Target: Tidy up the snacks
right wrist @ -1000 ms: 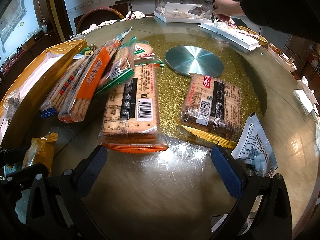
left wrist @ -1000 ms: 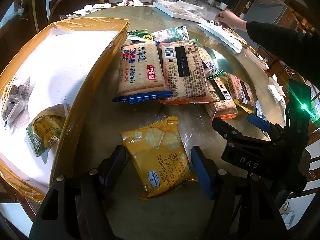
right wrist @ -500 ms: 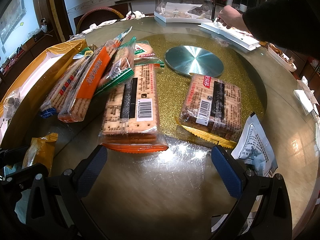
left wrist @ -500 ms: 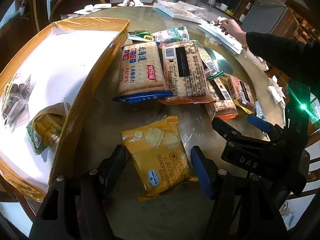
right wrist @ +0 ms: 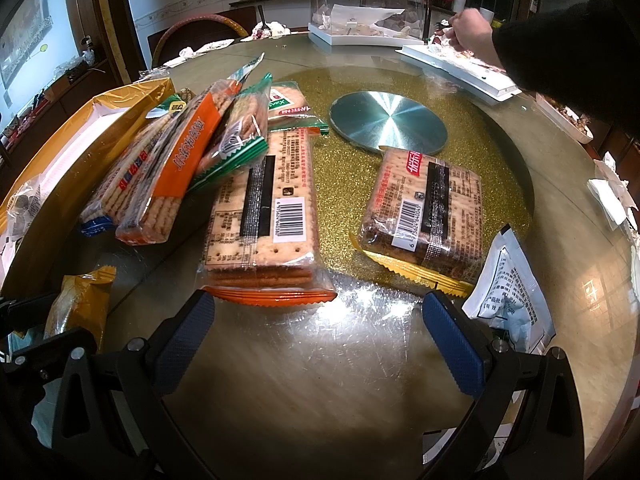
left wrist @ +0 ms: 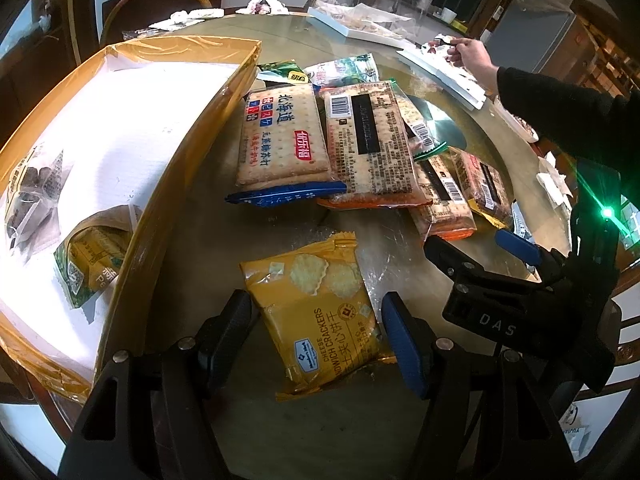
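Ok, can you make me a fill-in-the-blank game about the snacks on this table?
1. The yellow cracker pack sits between the fingers of the ____ gripper.
2. The flat disc in the middle of the table is coloured ____.
3. The right gripper has jaws that are ____.

Missing words: left; silver; open

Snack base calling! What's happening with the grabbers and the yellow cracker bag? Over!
Left gripper open, straddling yellow cracker pack, not squeezing. Right gripper open, empty, above bare table. Box alongside, path clear. Over.
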`<state>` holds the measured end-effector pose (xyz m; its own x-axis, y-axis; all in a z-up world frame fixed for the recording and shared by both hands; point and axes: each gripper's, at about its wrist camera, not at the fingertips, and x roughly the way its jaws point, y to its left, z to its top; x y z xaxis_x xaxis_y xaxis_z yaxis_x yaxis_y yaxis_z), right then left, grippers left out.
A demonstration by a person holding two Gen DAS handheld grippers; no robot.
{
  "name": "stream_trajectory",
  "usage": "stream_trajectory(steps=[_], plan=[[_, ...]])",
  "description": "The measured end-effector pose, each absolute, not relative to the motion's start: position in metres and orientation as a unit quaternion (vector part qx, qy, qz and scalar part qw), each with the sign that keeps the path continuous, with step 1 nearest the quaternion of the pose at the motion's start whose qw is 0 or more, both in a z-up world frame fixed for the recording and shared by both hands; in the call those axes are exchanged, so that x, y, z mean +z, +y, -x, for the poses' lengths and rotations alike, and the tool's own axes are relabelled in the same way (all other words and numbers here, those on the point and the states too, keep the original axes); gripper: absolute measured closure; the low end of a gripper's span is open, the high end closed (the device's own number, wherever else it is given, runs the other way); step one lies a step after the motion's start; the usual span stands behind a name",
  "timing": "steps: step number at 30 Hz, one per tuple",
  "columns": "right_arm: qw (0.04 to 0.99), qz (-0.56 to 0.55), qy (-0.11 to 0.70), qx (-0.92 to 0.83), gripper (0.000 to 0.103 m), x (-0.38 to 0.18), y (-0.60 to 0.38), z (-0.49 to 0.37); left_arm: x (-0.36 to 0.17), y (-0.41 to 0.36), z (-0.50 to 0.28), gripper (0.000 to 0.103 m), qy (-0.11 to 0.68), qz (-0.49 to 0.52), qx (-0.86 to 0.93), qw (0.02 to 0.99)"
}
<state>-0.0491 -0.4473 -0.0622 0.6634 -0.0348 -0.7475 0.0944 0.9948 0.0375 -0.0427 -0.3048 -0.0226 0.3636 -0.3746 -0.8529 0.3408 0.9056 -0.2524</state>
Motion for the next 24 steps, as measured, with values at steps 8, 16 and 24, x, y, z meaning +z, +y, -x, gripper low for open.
stream_trajectory(steps=[8, 16, 24], plan=[[0.911, -0.036, 0.409, -0.035, 0.0, -0.0622, -0.4473, 0.0491, -0.0228, -0.3053, 0.0423, 0.036, 0.522, 0.02, -0.219, 0.824], [0.911, -0.036, 0.409, -0.035, 0.0, -0.0621, -0.4474, 0.049, -0.0231, -0.3053, 0.0422, 0.036, 0.522, 0.021, -0.219, 0.824], [0.911, -0.036, 0.409, -0.035, 0.0, -0.062, -0.4473, 0.0489, -0.0228, -0.3044, 0.0427, 0.036, 0.522, 0.026, -0.219, 0.824]])
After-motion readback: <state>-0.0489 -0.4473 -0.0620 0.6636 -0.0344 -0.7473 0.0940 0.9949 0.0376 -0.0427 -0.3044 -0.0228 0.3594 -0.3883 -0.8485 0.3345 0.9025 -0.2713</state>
